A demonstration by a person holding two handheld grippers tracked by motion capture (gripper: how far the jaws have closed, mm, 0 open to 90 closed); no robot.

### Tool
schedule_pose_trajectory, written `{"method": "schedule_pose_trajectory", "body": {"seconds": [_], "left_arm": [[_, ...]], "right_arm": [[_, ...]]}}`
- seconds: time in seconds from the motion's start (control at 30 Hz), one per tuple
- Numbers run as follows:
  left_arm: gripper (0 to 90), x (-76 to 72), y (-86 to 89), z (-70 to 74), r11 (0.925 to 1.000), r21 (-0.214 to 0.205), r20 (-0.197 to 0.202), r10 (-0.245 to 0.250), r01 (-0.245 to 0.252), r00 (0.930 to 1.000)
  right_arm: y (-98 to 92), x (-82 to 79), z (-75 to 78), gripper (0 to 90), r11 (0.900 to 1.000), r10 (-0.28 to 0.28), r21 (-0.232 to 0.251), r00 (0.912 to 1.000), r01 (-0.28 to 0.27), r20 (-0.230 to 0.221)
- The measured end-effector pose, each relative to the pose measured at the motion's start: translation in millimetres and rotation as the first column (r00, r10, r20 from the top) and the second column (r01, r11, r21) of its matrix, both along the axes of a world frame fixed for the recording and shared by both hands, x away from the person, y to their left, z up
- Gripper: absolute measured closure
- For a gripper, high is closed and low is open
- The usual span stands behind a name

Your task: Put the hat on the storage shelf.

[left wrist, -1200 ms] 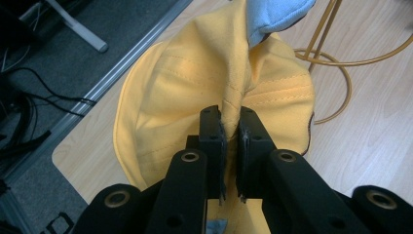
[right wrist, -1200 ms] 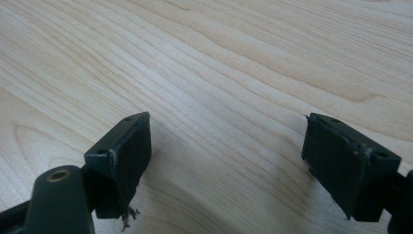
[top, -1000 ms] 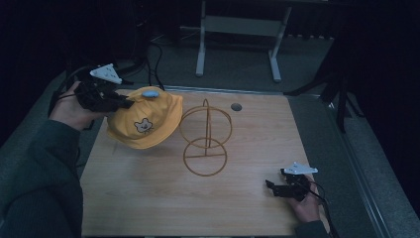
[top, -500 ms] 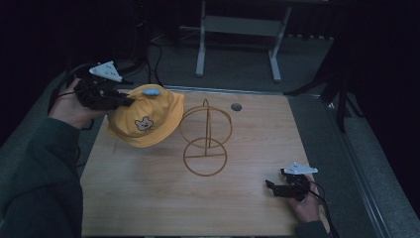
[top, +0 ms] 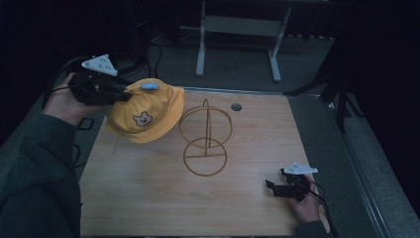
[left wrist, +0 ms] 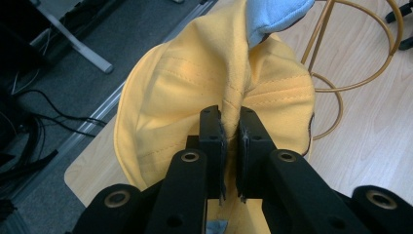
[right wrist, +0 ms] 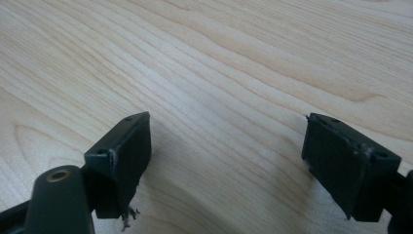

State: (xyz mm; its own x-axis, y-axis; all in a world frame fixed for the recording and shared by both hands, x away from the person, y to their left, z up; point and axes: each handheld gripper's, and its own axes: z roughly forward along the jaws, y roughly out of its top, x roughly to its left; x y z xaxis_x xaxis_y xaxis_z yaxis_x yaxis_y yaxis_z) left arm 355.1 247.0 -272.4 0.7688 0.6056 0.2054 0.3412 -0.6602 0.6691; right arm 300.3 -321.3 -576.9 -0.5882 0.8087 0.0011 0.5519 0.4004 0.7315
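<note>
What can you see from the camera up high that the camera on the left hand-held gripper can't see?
The high view alone shows the bear face on the yellow hat, the person's hands and the open right hand-held gripper. The left gripper view alone shows, up close, its jaws pinching a fold of hat fabric. Both show the hat, the gold wire stand and the wooden table.

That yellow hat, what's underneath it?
The yellow hat hangs pinched in the left hand-held gripper over the wooden table's back left corner, next to a wire stand. Its drooping cloth covers whatever lies directly beneath.
</note>
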Motion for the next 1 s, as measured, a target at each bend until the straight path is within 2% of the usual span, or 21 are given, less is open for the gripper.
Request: {"method": "schedule_pose_trajectory", "body": {"seconds": [0.67, 0.83, 1.0], "left_arm": [[83.3, 3.7, -12.2, 17.4, 0.9963, -0.012, -0.009, -0.085, 0.085, 0.9963], [83.3, 9.8, -22.0, 20.9, 0.9930, -0.031, -0.016, -0.114, 0.114, 0.9933], [83.3, 14.0, -33.3, 23.3, 0.9913, -0.024, -0.017, -0.130, 0.130, 0.9914]], "right_arm": [[0.1, -0.1, 0.0, 18.1, 1.0000, -0.001, 0.002, 1.0000, 0.001, -0.002], [0.1, -0.1, 0.0, 18.1, 1.0000, 0.000, 0.001, 1.0000, 0.000, -0.001], [0.0, -0.1, 0.0, 18.1, 1.0000, 0.000, 0.001, 1.0000, 0.000, -0.001]]}}
